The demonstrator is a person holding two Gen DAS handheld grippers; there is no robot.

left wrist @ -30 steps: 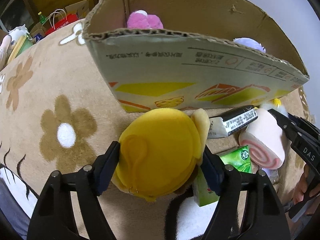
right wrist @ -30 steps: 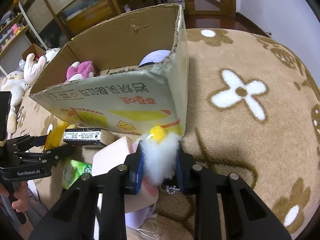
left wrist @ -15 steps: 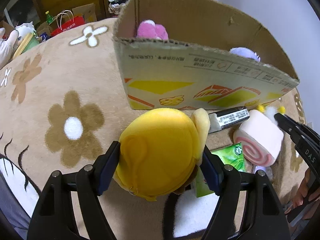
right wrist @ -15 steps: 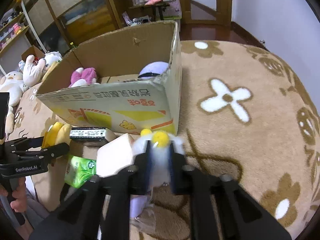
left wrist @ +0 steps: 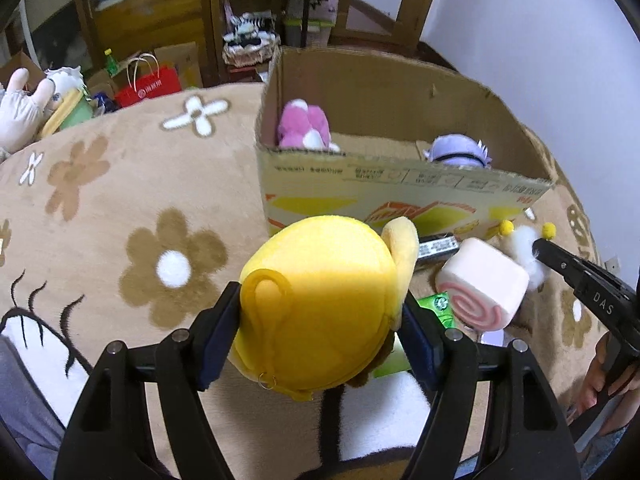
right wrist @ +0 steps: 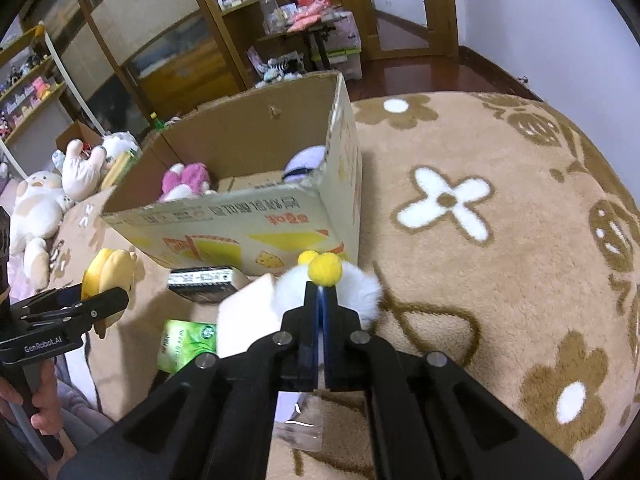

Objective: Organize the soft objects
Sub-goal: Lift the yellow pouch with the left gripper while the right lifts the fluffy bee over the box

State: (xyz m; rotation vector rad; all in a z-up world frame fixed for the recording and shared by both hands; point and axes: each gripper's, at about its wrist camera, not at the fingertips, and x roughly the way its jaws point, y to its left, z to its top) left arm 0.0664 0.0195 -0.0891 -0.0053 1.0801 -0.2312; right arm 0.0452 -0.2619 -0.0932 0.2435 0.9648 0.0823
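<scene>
The left gripper (left wrist: 320,316) clamped a yellow plush (left wrist: 320,304) at lower centre; the right gripper (right wrist: 320,300) pinched a white fluffy toy (right wrist: 360,288) before the cardboard box (right wrist: 240,224).

Green packet (right wrist: 186,344) flat on flower-print rug (right wrist: 500,240), black barcoded item (right wrist: 200,282) just beyond it. Red shopping bag (left wrist: 150,84), wooden shelving (right wrist: 168,40) and doorway (right wrist: 400,4) in background.

Quick headcount: one cardboard box (left wrist: 400,196) with two plushies in it, one pink plush (left wrist: 302,128) and one lavender plush (left wrist: 458,152). Outside it: one yellow plush (left wrist: 320,312), one swirl-roll cushion (left wrist: 482,284), one white fluffy toy (right wrist: 352,288) with two yellow pom-poms, one green packet (right wrist: 186,344).
</scene>
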